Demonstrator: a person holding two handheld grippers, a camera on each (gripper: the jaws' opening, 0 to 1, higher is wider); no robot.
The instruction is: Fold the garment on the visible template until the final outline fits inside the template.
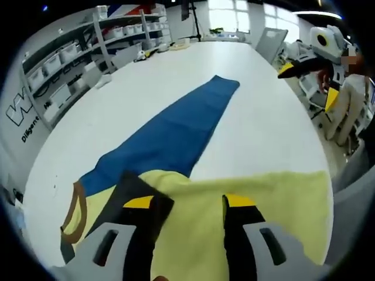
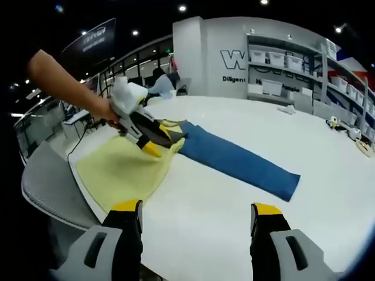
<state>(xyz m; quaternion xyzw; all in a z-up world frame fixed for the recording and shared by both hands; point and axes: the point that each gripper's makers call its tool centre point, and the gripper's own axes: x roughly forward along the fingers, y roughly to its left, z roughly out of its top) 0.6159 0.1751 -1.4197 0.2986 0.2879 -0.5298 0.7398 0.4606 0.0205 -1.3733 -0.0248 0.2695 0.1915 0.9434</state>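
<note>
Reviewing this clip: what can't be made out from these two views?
- Left gripper view: the left tool covers part of the yellow garment, so a grip cannot be confirmed.
- Same view: the garment's near edge is cut off by the picture's bottom.
- Both views: where the blue cloth ends under the garment is hidden.
- Wall lettering: cut off by shelving.

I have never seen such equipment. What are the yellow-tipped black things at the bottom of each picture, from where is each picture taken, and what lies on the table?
They are the jaws of two hand-held grippers; a person holds one in each hand, and a camera rides on each. The left gripper view looks along the left hand-held gripper, which reaches over a yellow garment with a dark sleeve. Whether it grips the cloth, I cannot tell. The right hand-held gripper is open above the white table; its view shows the person's hand. A long blue cloth lies beside the garment.
</note>
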